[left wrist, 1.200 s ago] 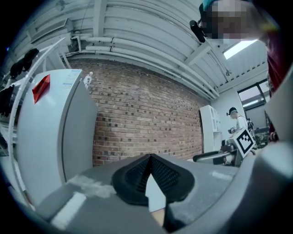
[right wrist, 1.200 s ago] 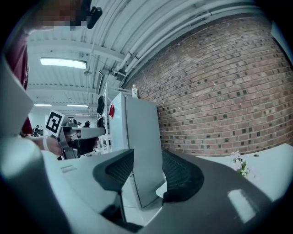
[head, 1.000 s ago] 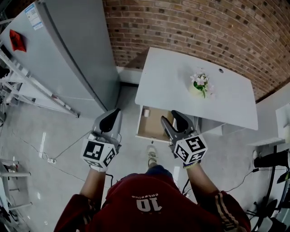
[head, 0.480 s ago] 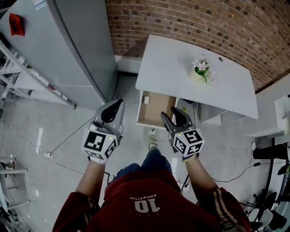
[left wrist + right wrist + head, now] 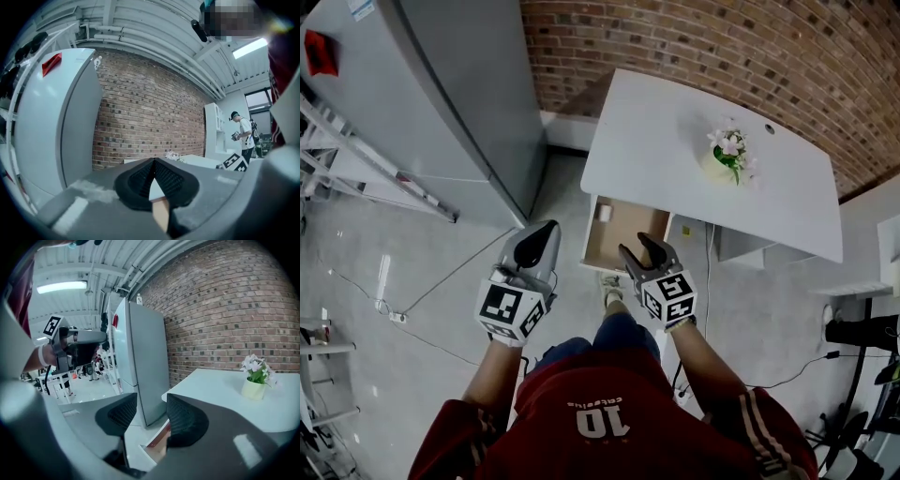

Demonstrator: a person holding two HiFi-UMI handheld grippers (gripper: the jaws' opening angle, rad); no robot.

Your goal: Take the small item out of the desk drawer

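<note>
Head view: drawer (image 5: pixel 623 239) open under desk (image 5: pixel 675 159), small white item (image 5: pixel 604 213) inside; right gripper (image 5: pixel 634 244) jaws apart, empty. Left gripper (image 5: pixel 548 228) jaws together, empty.

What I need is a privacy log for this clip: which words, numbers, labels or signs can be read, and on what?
"10": white, on the person's red shirt; the small word above it is too blurred to read.
Sticker on the fridge: too small to read.
Red tag on the fridge: no print legible.
Left gripper and right gripper: only square marker patterns, no words.
</note>
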